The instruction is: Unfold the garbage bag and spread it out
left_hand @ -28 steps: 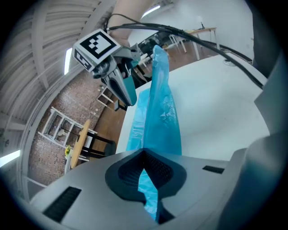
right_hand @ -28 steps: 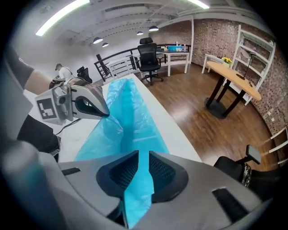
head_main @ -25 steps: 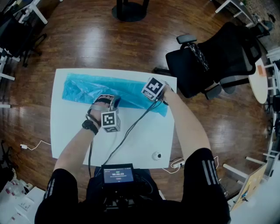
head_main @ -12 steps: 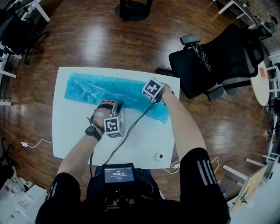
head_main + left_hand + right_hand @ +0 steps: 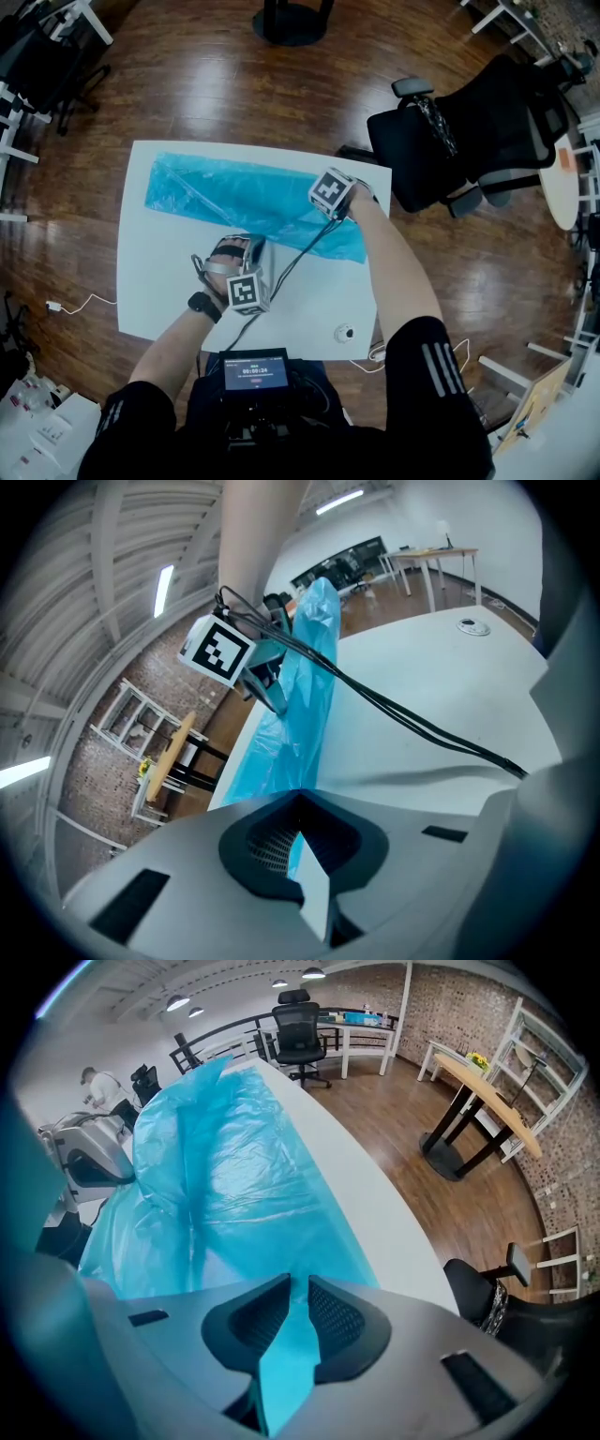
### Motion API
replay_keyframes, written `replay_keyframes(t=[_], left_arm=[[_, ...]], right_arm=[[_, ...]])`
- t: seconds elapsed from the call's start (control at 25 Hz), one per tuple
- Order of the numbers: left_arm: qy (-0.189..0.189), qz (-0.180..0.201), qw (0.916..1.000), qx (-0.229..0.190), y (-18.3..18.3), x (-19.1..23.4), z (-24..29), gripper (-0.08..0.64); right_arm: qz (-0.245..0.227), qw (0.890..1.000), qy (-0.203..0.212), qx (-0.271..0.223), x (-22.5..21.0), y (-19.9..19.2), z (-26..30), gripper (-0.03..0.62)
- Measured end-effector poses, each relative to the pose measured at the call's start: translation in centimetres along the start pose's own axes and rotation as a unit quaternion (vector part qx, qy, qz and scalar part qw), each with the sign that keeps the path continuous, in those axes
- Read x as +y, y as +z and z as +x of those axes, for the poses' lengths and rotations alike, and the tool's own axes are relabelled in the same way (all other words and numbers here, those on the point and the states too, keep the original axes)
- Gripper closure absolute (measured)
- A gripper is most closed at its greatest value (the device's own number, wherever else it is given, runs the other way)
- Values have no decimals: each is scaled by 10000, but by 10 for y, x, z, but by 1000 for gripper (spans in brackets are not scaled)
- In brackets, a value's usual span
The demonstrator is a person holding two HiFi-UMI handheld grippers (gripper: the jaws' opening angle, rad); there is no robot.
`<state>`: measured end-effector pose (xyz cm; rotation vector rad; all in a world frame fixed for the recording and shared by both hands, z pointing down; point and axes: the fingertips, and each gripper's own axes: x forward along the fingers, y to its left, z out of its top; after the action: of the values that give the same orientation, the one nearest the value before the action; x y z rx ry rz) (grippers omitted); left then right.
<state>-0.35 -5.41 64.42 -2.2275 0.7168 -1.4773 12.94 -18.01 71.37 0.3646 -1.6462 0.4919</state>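
Garbage bag (image 5: 234, 192) on tabletop (image 5: 159, 291): left hand-held gripper (image 5: 298, 806) clamped on its near edge; right hand-held gripper (image 5: 292, 1283) jaws opening (film still pinched between).

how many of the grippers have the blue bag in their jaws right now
2. The left gripper is shut on the garbage bag at its near edge, around the middle. The right gripper has the film pinched between its pads toward the bag's right end.

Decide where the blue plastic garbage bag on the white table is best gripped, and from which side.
The blue plastic garbage bag lies flat as a long strip on the white table, so probably pinch its thin near long edge, coming in low from the person's side.
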Motion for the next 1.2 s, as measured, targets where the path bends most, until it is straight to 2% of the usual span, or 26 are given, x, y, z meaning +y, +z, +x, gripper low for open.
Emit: replay_keyframes(t=[0.08, 0.24, 0.36, 0.48, 0.6, 0.76, 0.88, 0.96, 1.04, 1.2], left_arm=[[-70, 77, 9999, 61, -6, -14, -1, 557], [-260, -51, 9996, 96, -9, -39, -7, 557], [-336, 24, 9993, 175, -15, -56, -8, 557], [-367, 223, 9987, 291, -24, -75, -4, 557], [-422, 243, 9982, 363, -24, -85, -2, 557], [-614, -134, 9972, 393, -22, -96, 2, 554], [-711, -433, 9958, 376, -21, -101, 3, 550], [-776, -637, 9945, 301, -18, -103, 1, 513], [-836, -818, 9929, 195, -17, -105, -3, 506], [-905, -992, 9909, 67, -20, -105, -12, 500]], right_arm=[[11, 10000, 46, -74, 3, 3, 2, 496], [85, 9999, -83, -88, 0, 2, 0, 497], [131, 9999, -85, 7, 3, -1, 0, 497], [82, 9999, -106, -103, 3, 4, 1, 499], [102, 9998, -39, -173, 4, 6, 2, 499], [122, 9998, -44, -168, 6, 6, 1, 500], [-22, 9987, 16, -503, 8, 21, 2, 503], [51, 9996, -74, -268, 4, 10, 2, 503], [107, 9998, -126, -116, 3, 4, 1, 503], [63, 9996, -110, -259, 4, 9, 2, 503]])
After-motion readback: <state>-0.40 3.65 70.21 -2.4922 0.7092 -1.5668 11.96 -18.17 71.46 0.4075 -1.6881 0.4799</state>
